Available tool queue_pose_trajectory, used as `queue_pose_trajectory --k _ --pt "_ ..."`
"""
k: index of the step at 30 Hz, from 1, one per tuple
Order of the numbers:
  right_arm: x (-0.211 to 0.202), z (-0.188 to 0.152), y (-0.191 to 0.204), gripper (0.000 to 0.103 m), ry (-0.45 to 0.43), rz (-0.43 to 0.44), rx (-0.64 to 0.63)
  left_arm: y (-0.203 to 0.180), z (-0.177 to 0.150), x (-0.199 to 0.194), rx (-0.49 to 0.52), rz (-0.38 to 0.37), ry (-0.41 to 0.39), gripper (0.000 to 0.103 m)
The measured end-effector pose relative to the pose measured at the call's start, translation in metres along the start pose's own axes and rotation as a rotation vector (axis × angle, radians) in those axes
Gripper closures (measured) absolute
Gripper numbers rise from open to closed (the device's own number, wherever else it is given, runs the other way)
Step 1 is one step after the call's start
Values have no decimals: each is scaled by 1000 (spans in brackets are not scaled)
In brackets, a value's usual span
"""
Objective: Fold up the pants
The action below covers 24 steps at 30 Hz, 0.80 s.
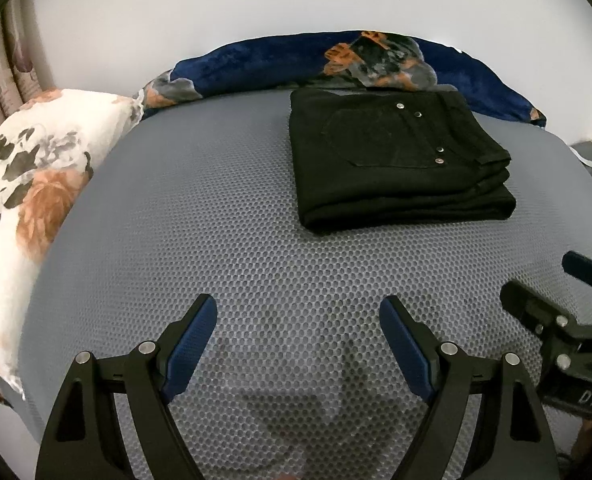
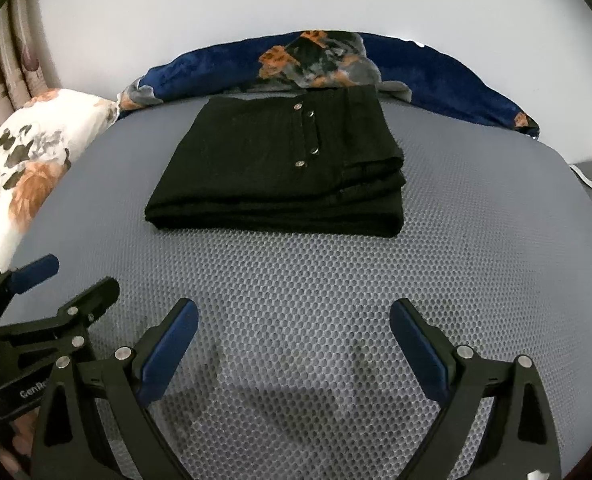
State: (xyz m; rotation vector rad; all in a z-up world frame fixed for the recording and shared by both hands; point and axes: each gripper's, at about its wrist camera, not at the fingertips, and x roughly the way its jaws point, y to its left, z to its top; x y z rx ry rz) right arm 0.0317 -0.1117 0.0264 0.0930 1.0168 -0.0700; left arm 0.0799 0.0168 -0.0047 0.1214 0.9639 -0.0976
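Black pants (image 1: 396, 160) lie folded in a compact stack on the grey honeycomb mat (image 1: 235, 240), back pocket and metal rivets facing up. They also show in the right wrist view (image 2: 283, 168), mid-frame. My left gripper (image 1: 298, 312) is open and empty, hovering over the mat well short of the pants. My right gripper (image 2: 293, 316) is open and empty, also short of the pants. Each gripper shows at the edge of the other's view: the right one (image 1: 536, 280) at far right, the left one (image 2: 79, 276) at far left.
A white floral pillow (image 1: 27, 184) lies at the mat's left edge. A blue floral blanket (image 1: 336, 60) is bunched along the far edge, just behind the pants. A pale wall stands behind, curtains (image 1: 3, 60) at far left.
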Motion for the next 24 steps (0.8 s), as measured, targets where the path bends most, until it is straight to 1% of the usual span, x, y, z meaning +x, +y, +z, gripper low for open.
queue_pose_trajectory --k 9,17,24 --pt "4 -6 7 8 12 2 -17 0 1 0 0 13 -4 20" --pt "5 -8 7 8 24 10 -8 -1 0 0 6 22 -3 20" --pt "4 -8 6 8 23 12 -4 -1 1 -1 1 8 -5 20"
